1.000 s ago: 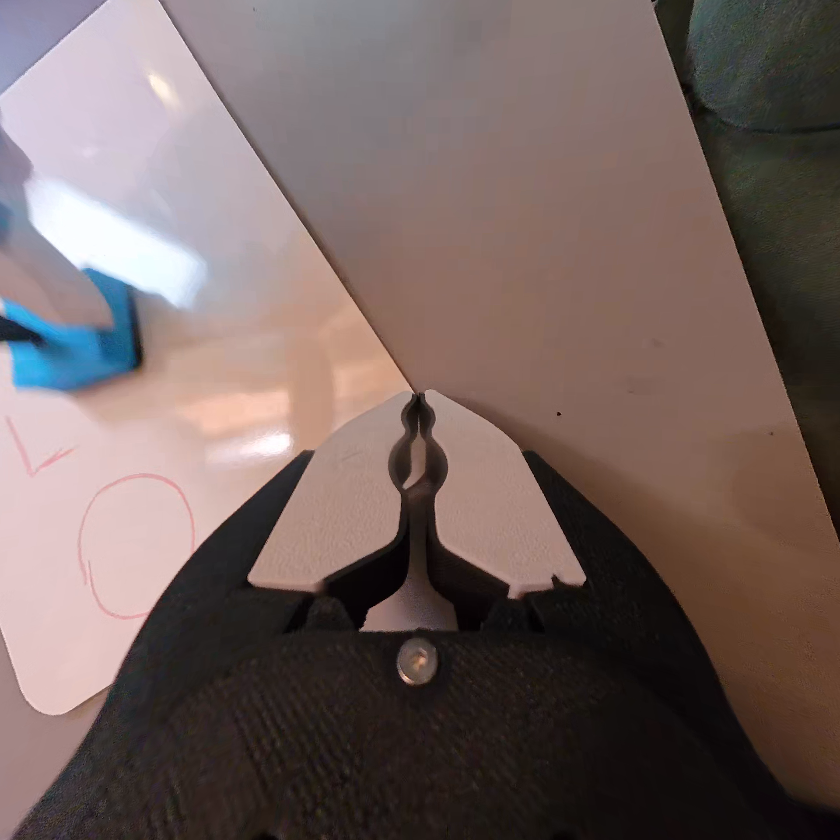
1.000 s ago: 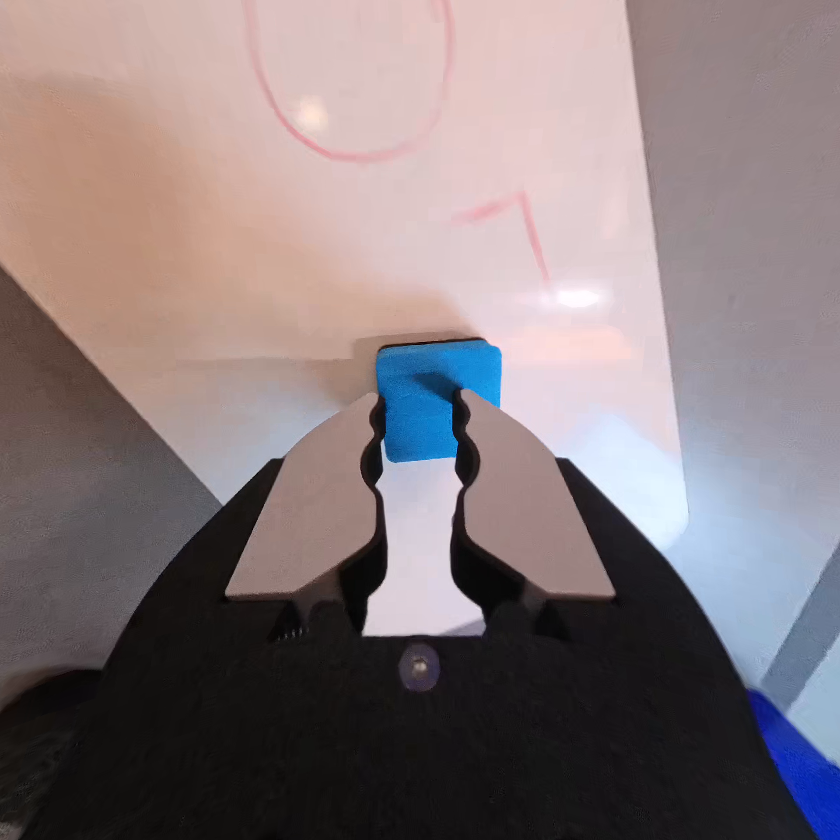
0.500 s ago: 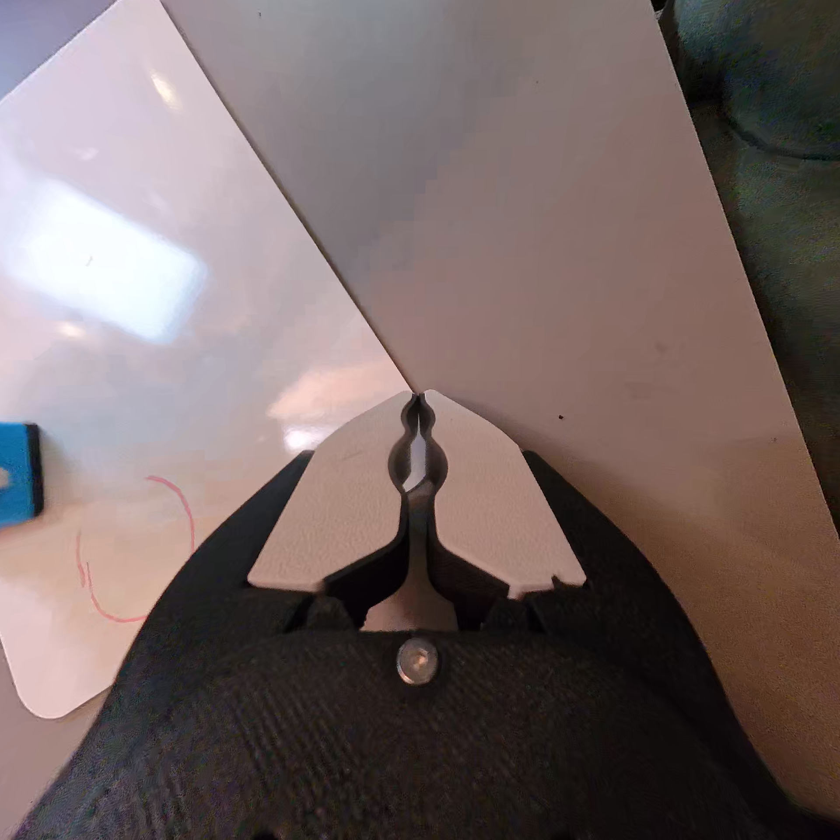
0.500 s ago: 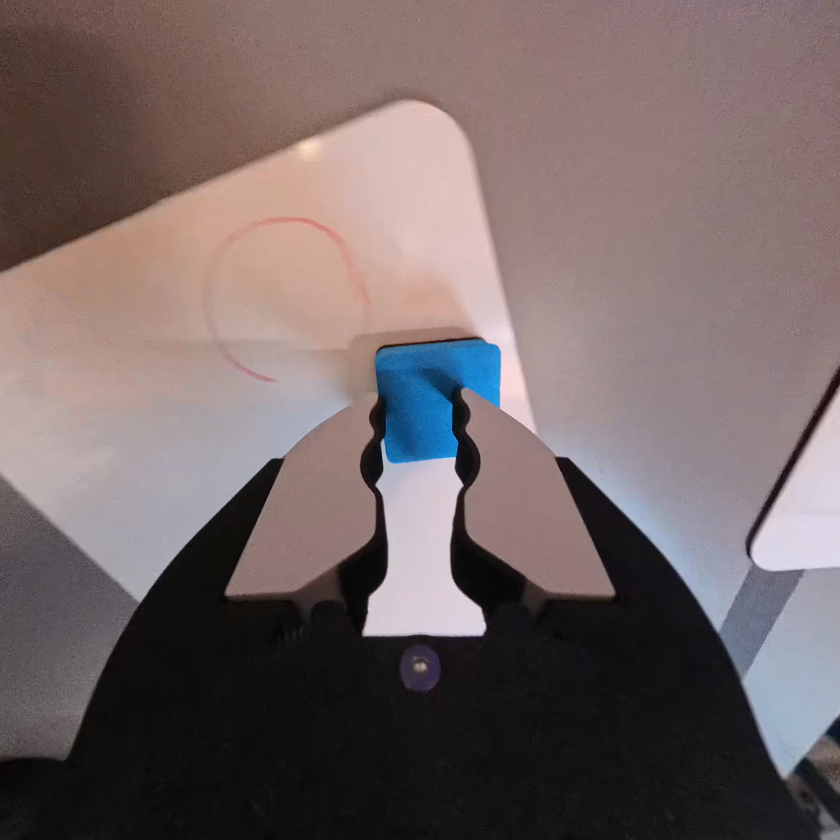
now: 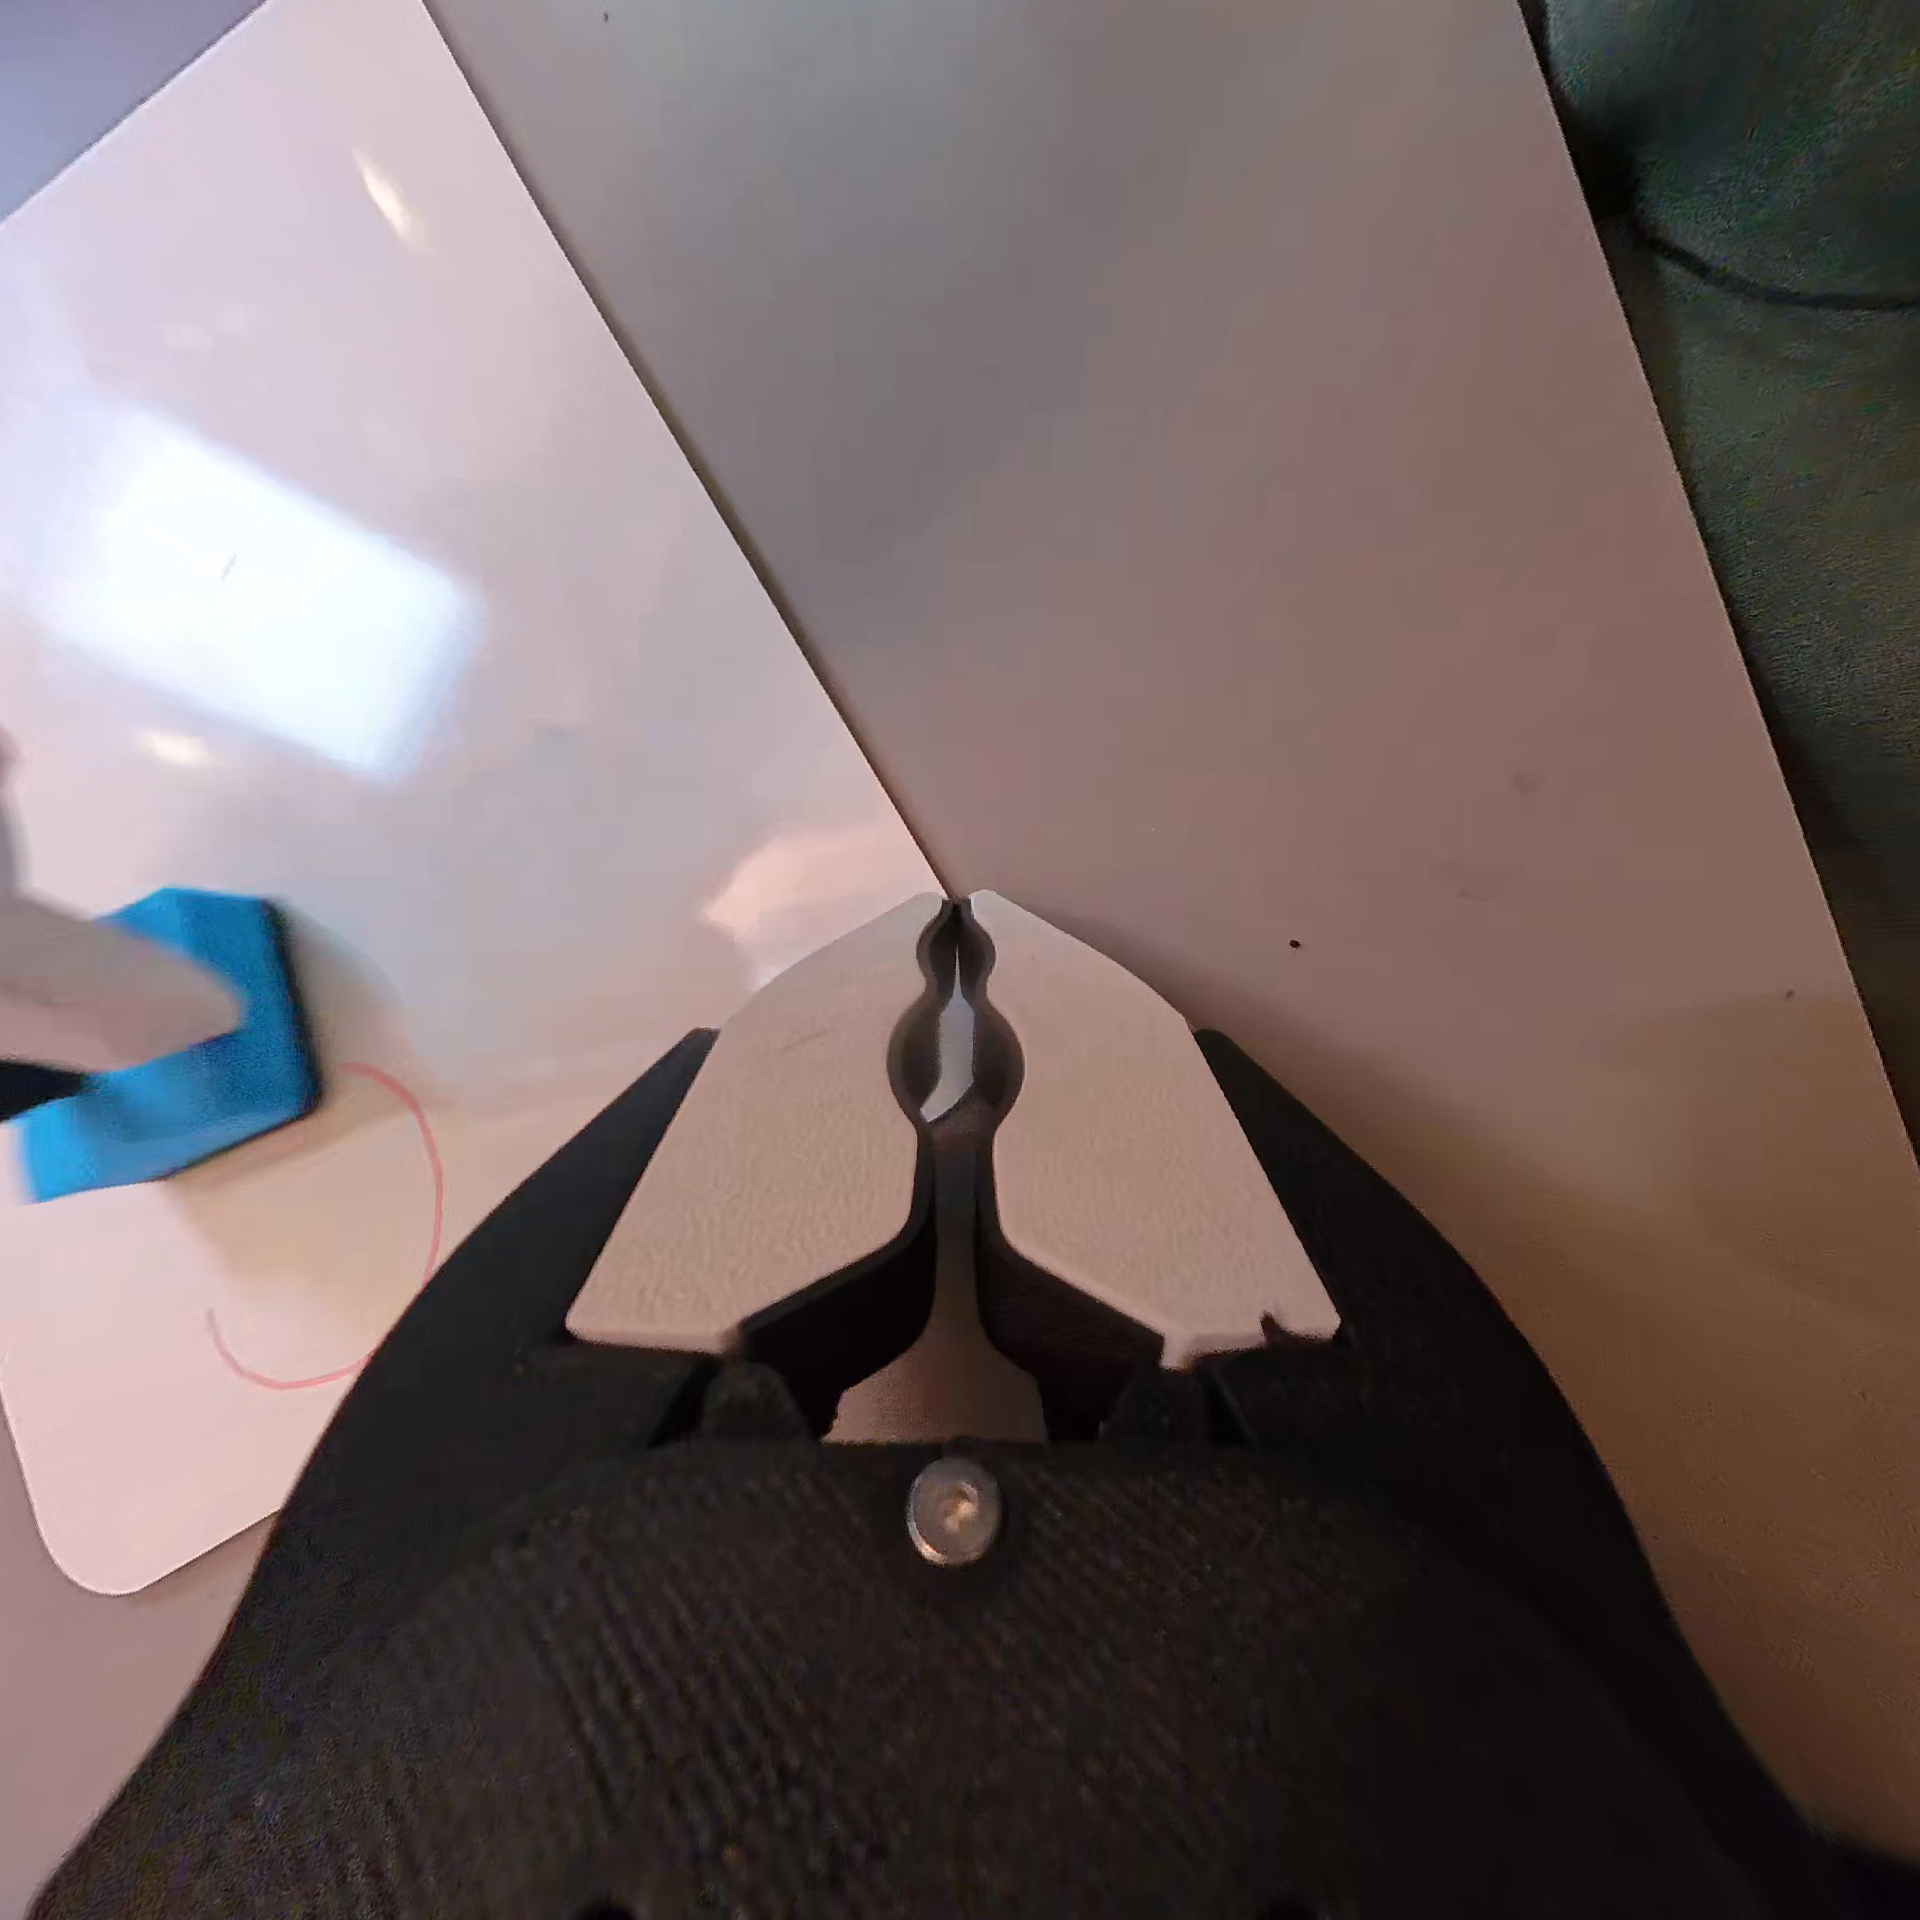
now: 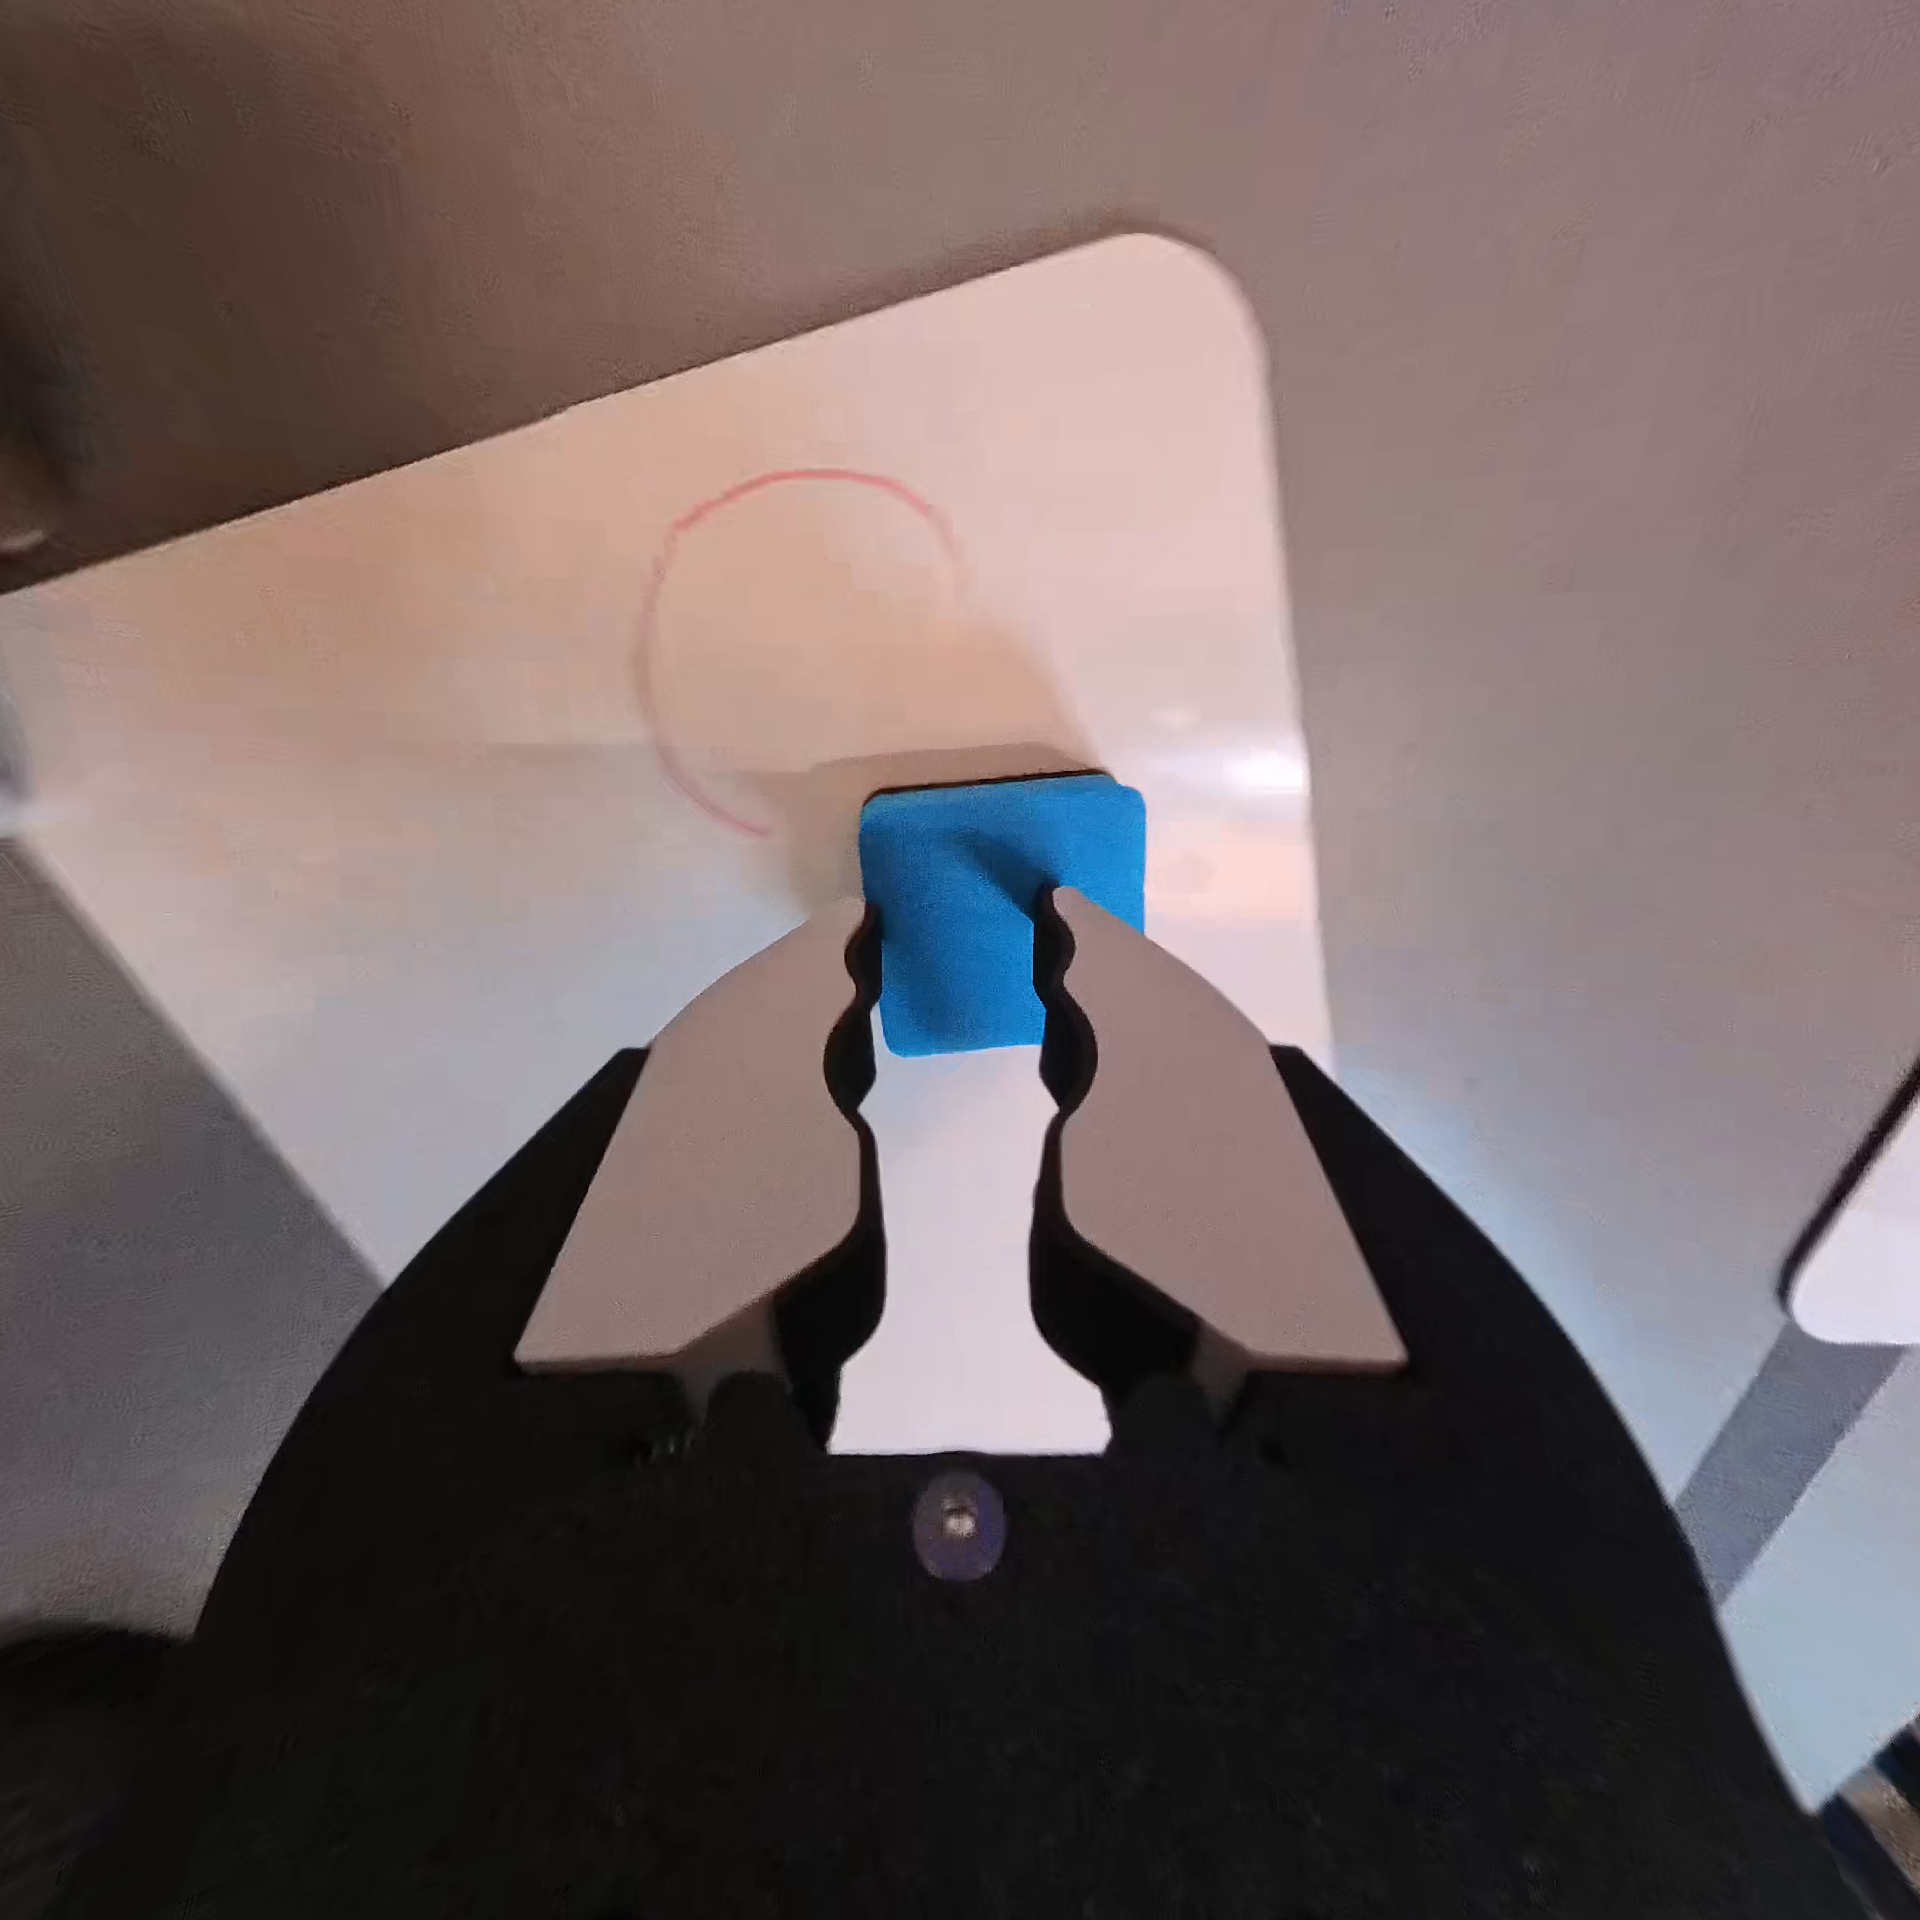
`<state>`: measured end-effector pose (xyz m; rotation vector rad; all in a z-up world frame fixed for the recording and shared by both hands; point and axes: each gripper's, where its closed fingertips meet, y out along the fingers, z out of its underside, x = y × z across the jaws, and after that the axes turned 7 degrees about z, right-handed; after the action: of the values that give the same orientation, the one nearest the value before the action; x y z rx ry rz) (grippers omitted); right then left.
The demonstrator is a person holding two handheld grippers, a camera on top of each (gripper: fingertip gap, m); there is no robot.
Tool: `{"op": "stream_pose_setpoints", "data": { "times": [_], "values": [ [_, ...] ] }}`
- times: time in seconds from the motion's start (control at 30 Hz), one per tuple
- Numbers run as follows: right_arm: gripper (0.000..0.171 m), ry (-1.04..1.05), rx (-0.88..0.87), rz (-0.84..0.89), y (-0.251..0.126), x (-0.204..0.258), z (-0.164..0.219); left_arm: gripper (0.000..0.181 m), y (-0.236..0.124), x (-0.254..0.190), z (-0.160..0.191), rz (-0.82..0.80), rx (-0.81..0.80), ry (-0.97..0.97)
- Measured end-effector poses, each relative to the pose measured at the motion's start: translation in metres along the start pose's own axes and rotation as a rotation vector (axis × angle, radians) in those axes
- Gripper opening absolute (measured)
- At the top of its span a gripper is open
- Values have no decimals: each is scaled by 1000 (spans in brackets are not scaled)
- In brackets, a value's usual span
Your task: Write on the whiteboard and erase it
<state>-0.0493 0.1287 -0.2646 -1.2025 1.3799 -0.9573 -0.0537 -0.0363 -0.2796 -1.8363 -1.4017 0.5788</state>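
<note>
— So, which step is going on?
— Erasing: the right gripper (image 6: 956, 904) is clamping the blue eraser (image 6: 987, 894) against the whiteboard (image 6: 364, 727); the left gripper (image 5: 961, 912) is resting, fingers together, at its edge.
— Next?
— Probably sweeping over the remaining red circle (image 6: 665, 623).

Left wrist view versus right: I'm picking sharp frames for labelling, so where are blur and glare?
Left wrist view: the blue eraser is motion-smeared, and a bright window glare sits on the whiteboard. Right wrist view: eraser fairly sharp, edges soft.
</note>
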Motion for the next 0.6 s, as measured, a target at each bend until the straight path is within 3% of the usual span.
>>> {"op": "stream_pose_setpoints", "data": {
  "times": [0.13, 0.23, 0.33, 0.4, 0.5, 0.6],
  "values": [
    [29, -149, -48, -21, -5, 54, -33, 0, 0, 0, 0, 13, -13, -14],
    [29, -91, -110, 24, 6, 22, -63, 0, 0, 1, 0, 3, -10, -15],
    [29, 0, -37, 44, 9, -14, -35, 0, 0, 1, 0, -1, -9, -14],
    [29, -26, -7, -5, 1, 6, -15, 0, 0, 1, 0, 3, -4, -7],
    [29, -141, -28, -58, -6, 53, -32, 0, 0, 1, 0, 11, -9, -9],
    [29, -133, -66, 6, 6, 26, -68, 0, 0, 1, 0, 6, -9, -13]
  ]
}}
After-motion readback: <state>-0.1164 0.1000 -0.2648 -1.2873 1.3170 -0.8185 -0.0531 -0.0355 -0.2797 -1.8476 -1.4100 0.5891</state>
